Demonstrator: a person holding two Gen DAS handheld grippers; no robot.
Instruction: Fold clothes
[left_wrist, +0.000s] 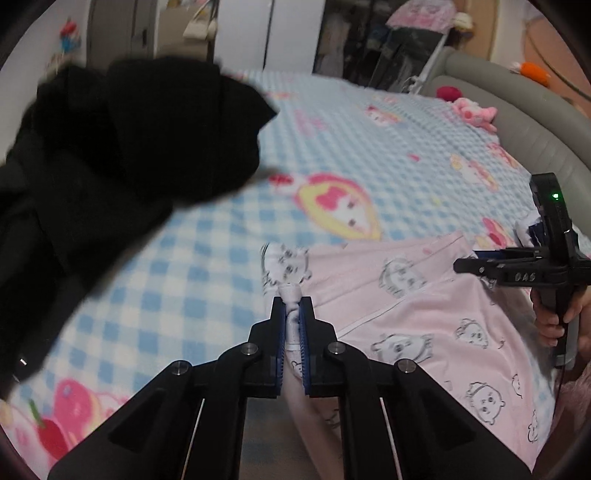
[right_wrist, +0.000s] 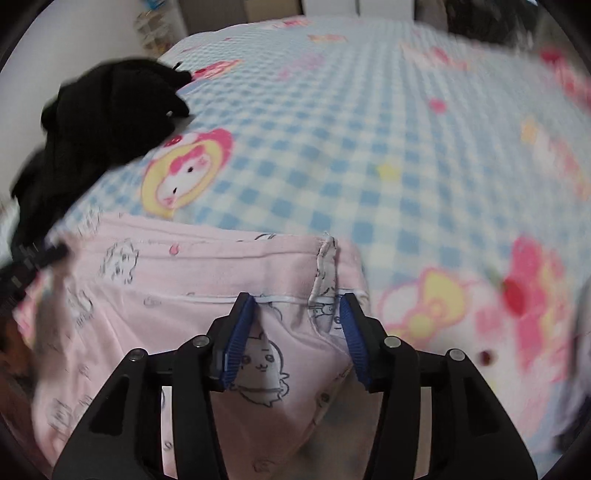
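Note:
A pink pyjama garment (left_wrist: 424, 306) printed with cartoon animals lies at the near edge of the bed. My left gripper (left_wrist: 291, 306) is shut on a bunched white-pink edge of it, which sticks up between the blue pads. In the left wrist view my right gripper (left_wrist: 476, 260) sits over the garment's right side, held by a hand (left_wrist: 554, 317). In the right wrist view the right gripper (right_wrist: 297, 310) stands open, its blue pads wide apart, with the pink garment (right_wrist: 166, 280) and a folded seam between and under them.
A pile of black clothing (left_wrist: 110, 147) (right_wrist: 110, 110) lies on the left of the blue-checked cartoon bedsheet (left_wrist: 221, 240) (right_wrist: 369, 147). A grey padded bed frame (left_wrist: 517, 110) with a pink plush toy (left_wrist: 474, 112) runs along the right. Hanging clothes (left_wrist: 388, 37) stand beyond the bed.

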